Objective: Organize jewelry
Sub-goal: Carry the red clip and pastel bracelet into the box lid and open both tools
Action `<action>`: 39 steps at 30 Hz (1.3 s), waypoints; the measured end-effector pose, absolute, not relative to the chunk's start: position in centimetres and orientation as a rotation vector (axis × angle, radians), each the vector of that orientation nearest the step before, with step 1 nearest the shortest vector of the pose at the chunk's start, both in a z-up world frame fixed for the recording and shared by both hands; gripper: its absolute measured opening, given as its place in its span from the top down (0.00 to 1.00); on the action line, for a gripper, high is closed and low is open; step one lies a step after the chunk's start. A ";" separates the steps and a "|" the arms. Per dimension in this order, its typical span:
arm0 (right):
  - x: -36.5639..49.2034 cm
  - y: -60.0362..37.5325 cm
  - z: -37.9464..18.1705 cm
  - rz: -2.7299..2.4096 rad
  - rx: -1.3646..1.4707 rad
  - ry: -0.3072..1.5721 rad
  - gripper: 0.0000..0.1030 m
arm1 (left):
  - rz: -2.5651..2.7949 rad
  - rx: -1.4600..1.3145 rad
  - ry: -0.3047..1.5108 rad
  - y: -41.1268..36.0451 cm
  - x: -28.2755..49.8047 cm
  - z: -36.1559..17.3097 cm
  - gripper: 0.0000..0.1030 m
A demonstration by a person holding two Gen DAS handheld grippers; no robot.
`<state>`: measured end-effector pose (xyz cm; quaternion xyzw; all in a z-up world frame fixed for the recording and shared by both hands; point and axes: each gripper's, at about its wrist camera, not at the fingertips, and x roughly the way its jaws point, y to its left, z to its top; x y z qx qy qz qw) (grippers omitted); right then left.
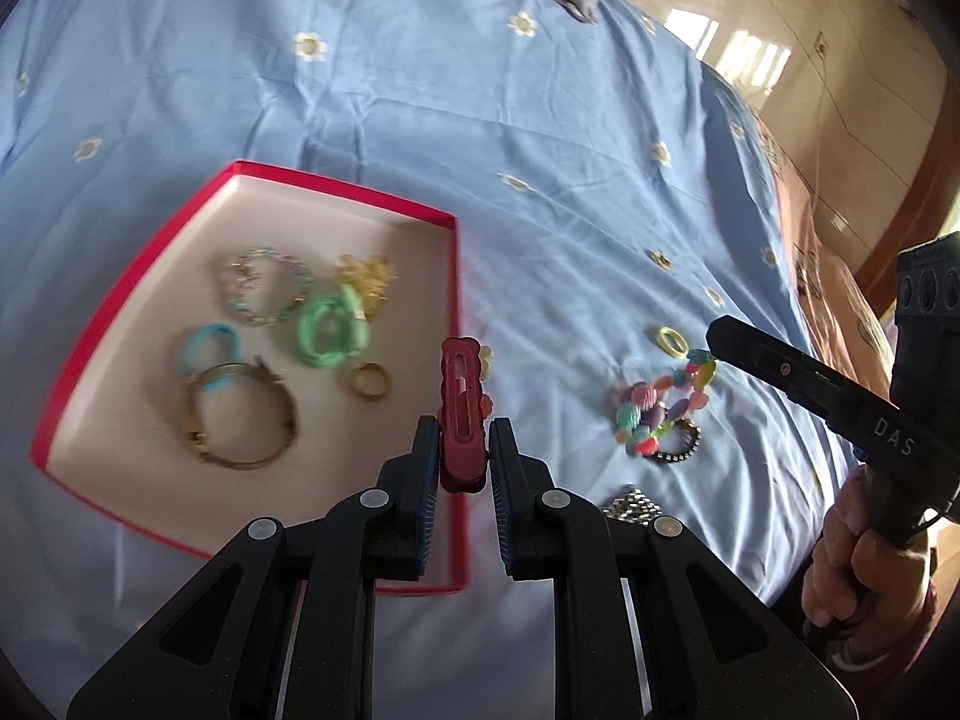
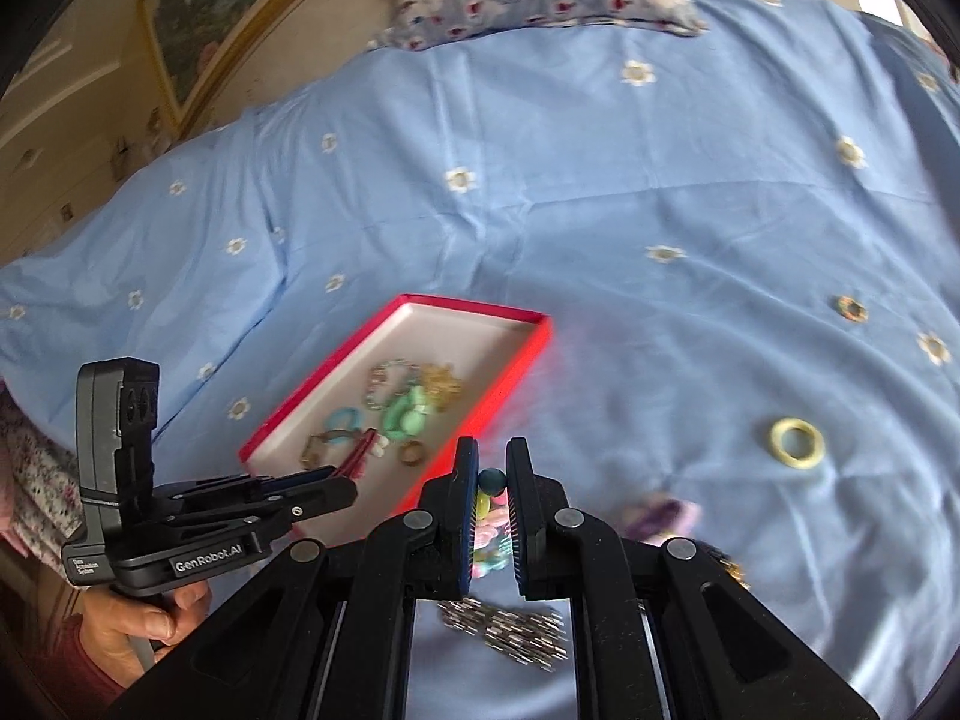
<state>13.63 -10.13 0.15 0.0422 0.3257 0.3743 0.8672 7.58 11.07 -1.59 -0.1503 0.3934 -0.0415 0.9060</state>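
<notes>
My left gripper (image 1: 461, 429) is shut on a dark red hair clip (image 1: 461, 396), held above the right rim of the red box (image 1: 336, 187). From the right wrist view, that left gripper (image 2: 347, 473) and the clip (image 2: 361, 451) hang over the box's near end (image 2: 498, 408). My right gripper (image 2: 493, 463) is shut on a pastel bead bracelet (image 2: 489, 519). In the left wrist view, the right gripper (image 1: 713, 343) pinches one end of the bracelet (image 1: 654, 405), which trails down to the blue bedsheet.
The box holds a beaded bracelet (image 1: 264, 288), green rings (image 1: 327, 330), a blue ring (image 1: 210, 348), a gold ring (image 1: 371, 381) and a bangle (image 1: 240, 414). On the sheet lie a yellow ring (image 2: 797, 443), a silver link band (image 2: 504, 630), a dark bracelet (image 1: 681, 450) and a small ring (image 2: 851, 307).
</notes>
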 end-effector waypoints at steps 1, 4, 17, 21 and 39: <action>13.6 -9.3 0.3 0.799 0.082 0.681 0.91 | -0.079 -0.312 0.810 11.4 7.5 -1.6 0.86; 13.4 -7.5 0.6 0.833 0.068 0.677 0.91 | -0.053 -0.317 0.805 12.5 7.2 -1.6 0.86; 13.1 -1.1 0.3 0.950 0.029 0.692 0.91 | 0.064 -0.352 0.806 17.6 5.5 -2.3 0.86; 13.2 0.4 -0.2 0.970 0.025 0.705 0.91 | 0.100 -0.366 0.812 18.9 5.0 -2.7 0.86; 15.3 3.4 -5.7 0.948 0.001 0.831 0.91 | 0.210 -0.351 0.889 22.5 6.1 -5.5 0.86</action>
